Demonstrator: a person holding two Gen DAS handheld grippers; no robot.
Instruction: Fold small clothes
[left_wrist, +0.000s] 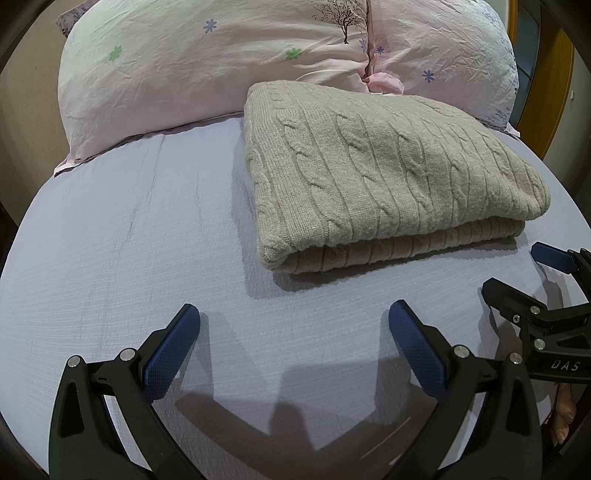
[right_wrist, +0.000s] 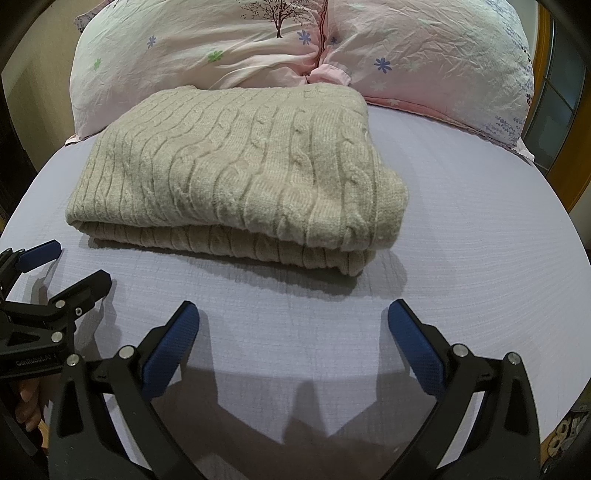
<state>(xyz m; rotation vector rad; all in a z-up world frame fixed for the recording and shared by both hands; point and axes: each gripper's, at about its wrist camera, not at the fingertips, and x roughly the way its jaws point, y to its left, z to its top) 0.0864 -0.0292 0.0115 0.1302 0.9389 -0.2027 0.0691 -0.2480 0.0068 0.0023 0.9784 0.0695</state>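
Since the beige cable-knit sweater (left_wrist: 388, 170) already lies folded into a thick rectangle on the bed (left_wrist: 129, 240), with its far edge touching the pink floral pillows (left_wrist: 221, 55), the fold looks finished or close to it. Both tools hang just short of its near edge, apart from the knit: the left tool (left_wrist: 293, 325) has its blue pads spread wide with nothing between them, and the right tool (right_wrist: 293, 325) is spread the same way, also empty. They sit side by side, probably drawn back so as not to disturb the layers. At the near side the doubled layers show, the upper one slightly overhanging. Bare lilac sheet lies open to the sweater's left, right and front, giving room to approach; the pillows crowd the back.
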